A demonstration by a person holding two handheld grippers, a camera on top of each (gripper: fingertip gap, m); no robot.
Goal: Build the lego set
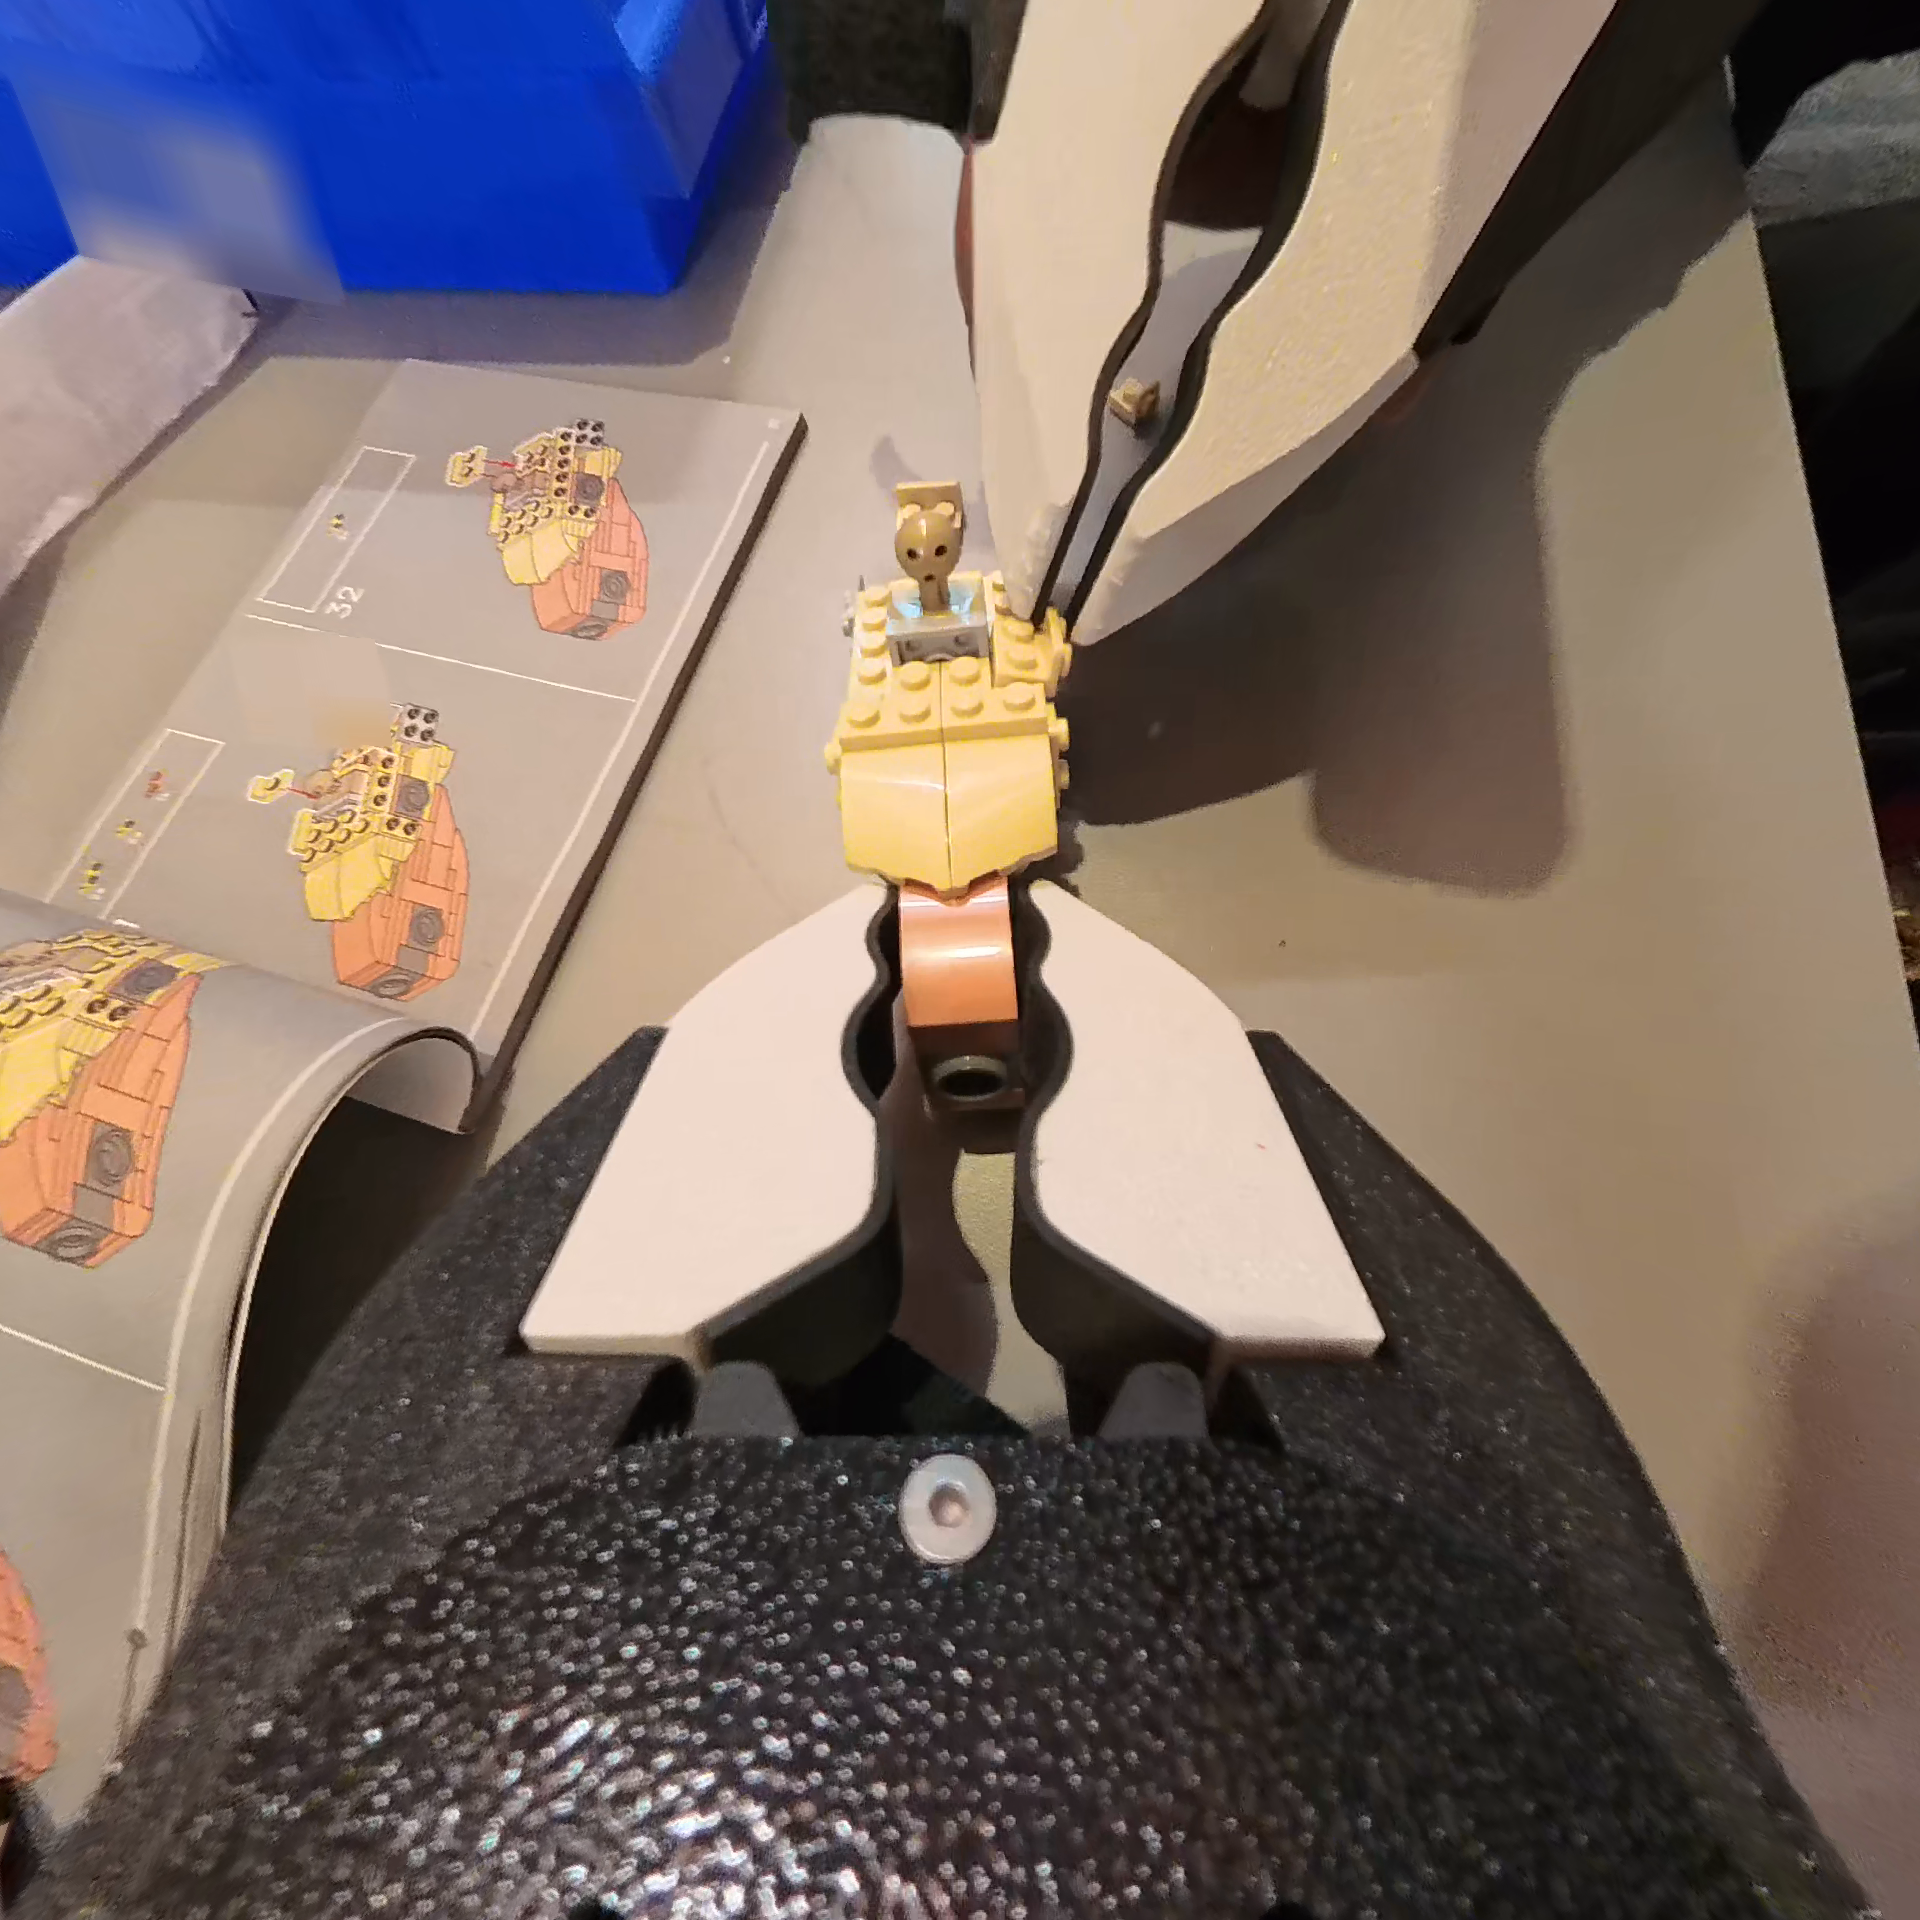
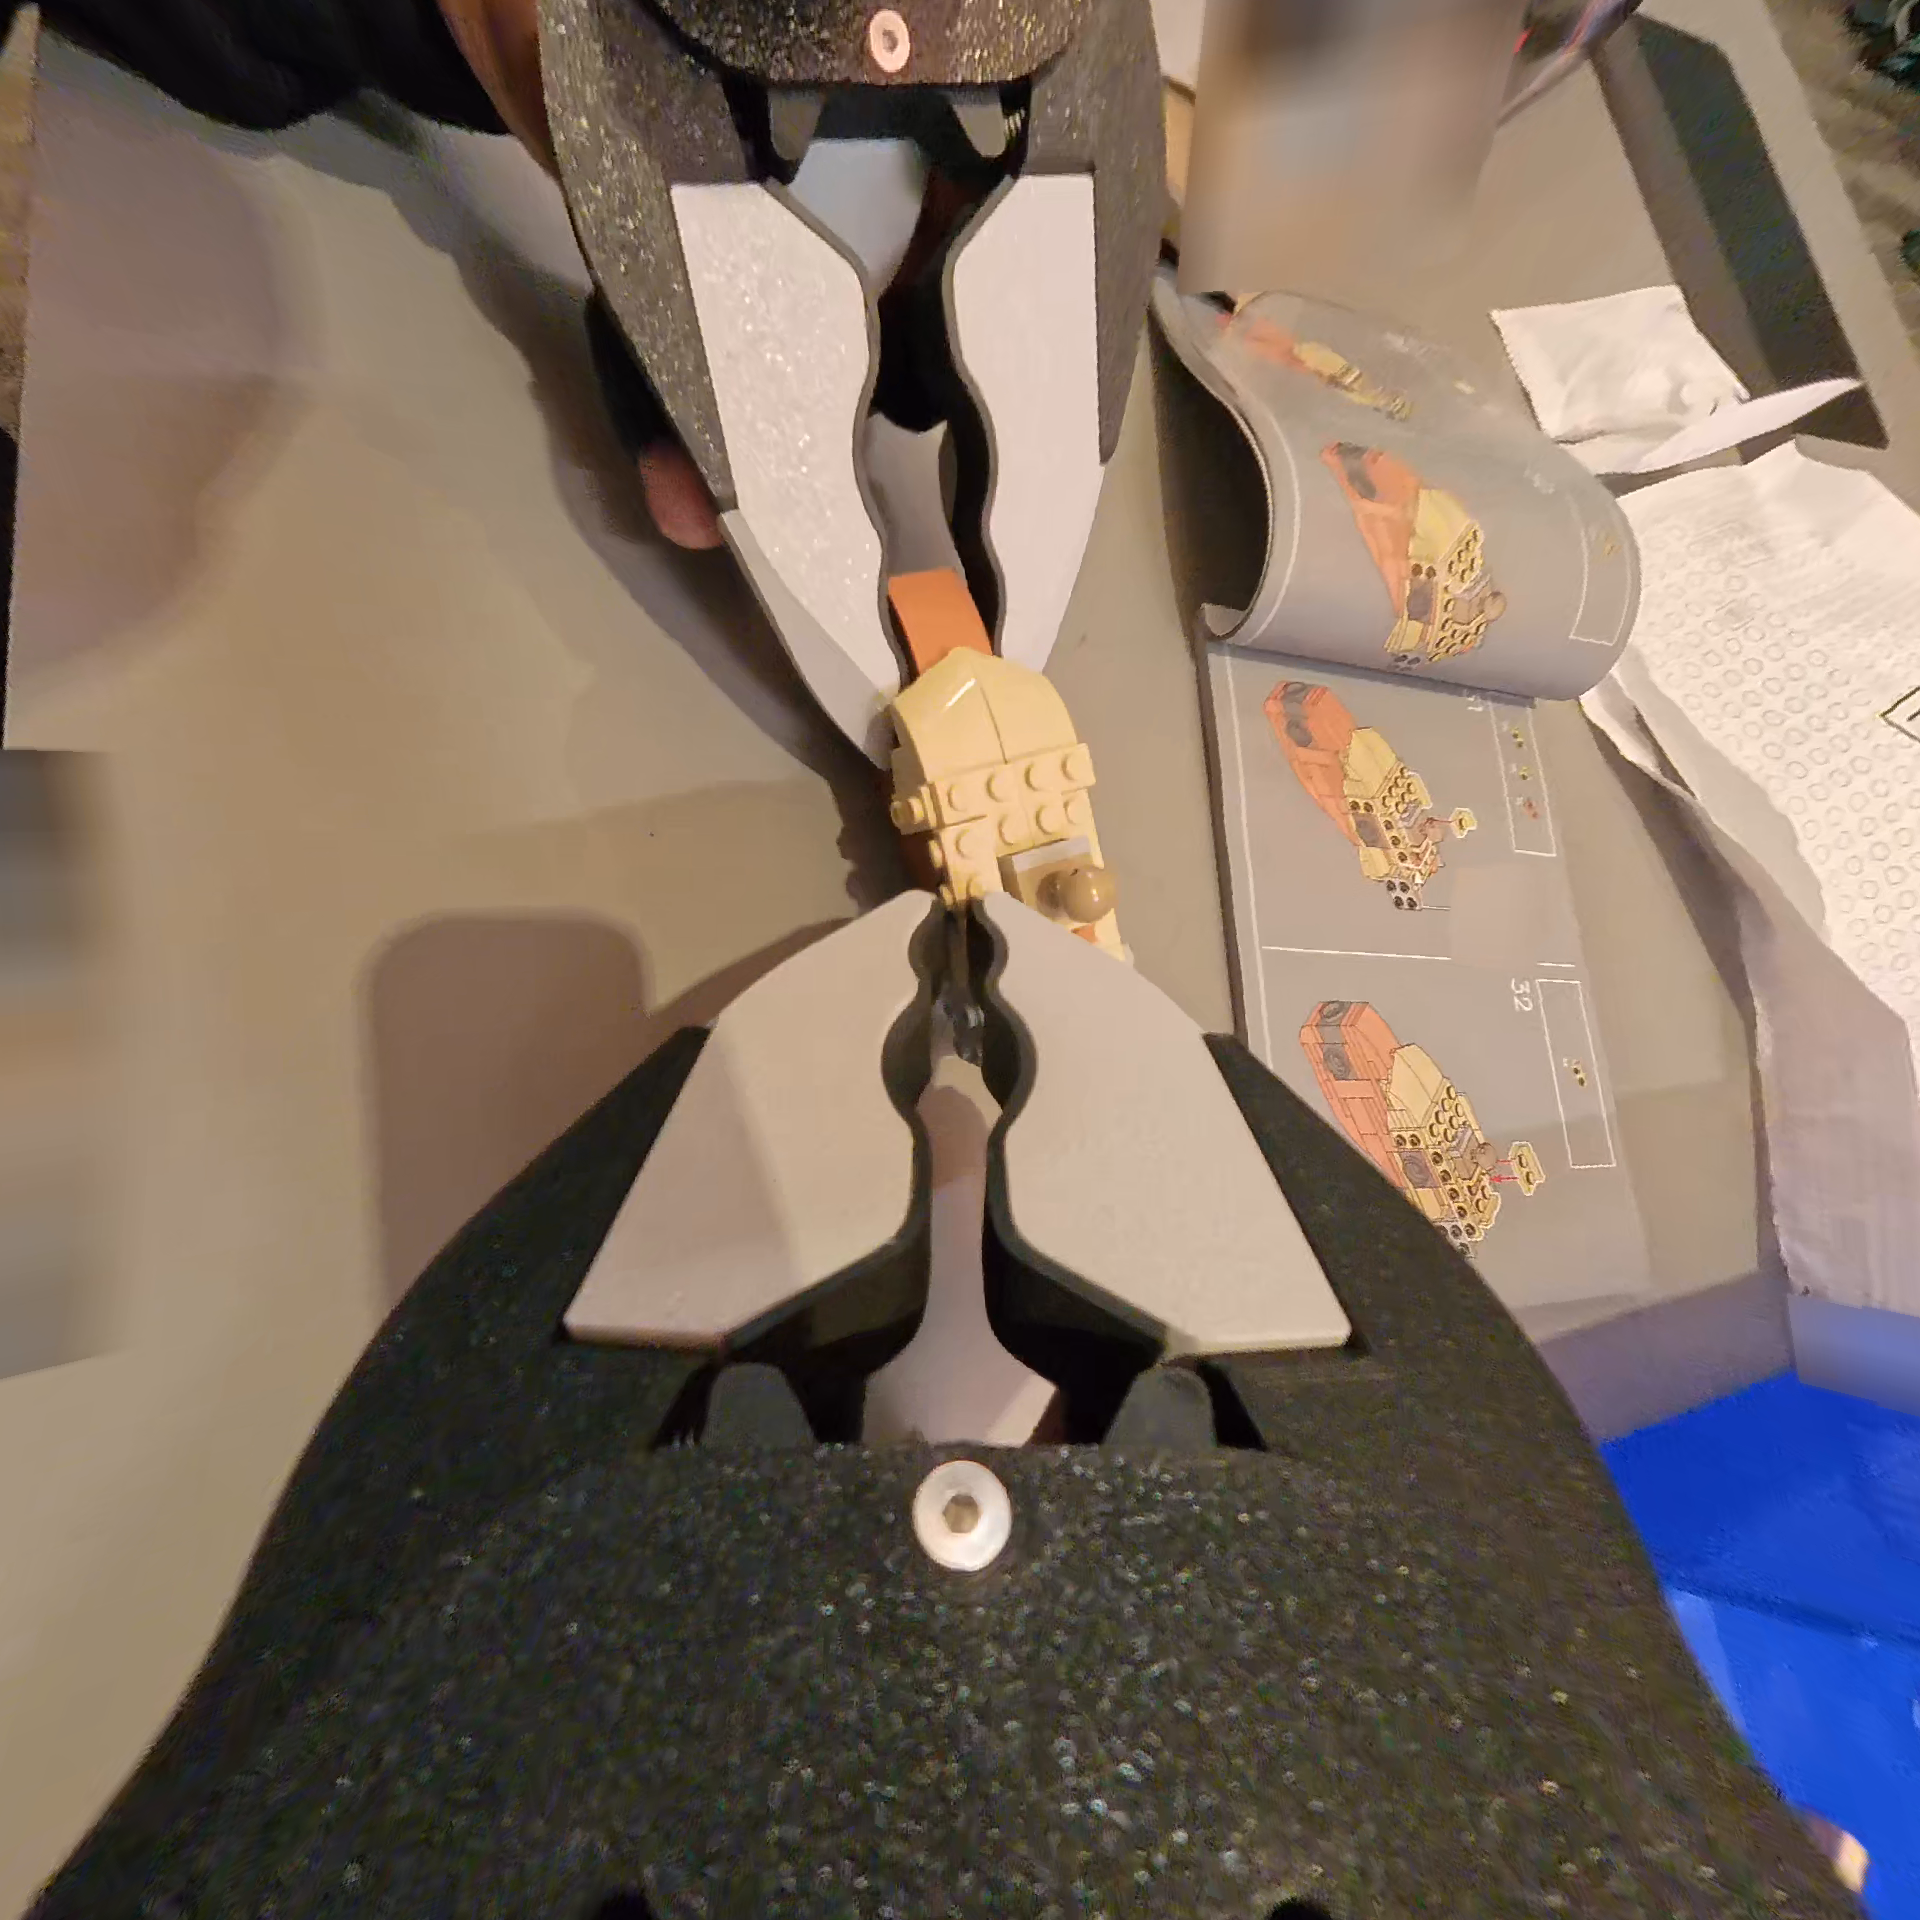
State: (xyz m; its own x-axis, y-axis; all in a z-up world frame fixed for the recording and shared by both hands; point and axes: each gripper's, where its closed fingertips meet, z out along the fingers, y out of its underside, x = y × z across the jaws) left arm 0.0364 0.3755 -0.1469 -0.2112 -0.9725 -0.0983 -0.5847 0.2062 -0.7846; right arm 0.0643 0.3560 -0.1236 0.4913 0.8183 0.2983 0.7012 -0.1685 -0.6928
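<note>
Both wrist cameras look closely down their jaws from opposite sides, sharing the lego model [image 1: 951, 748] and booklet [image 2: 1403, 935].

I count two grippers: left gripper [image 1: 956, 894] at 6 o'clock, right gripper [image 1: 1049, 603] at 1. One lego model [image 1: 951, 748], centre. One small tan piece [image 1: 1132, 398] between the right fingers. One instruction booklet [image 1: 416, 665] at 9. One blue bin [image 1: 395, 135] at 11. White paper sheets [image 2: 1766, 665], at least two, at 3 in my right view.
</note>
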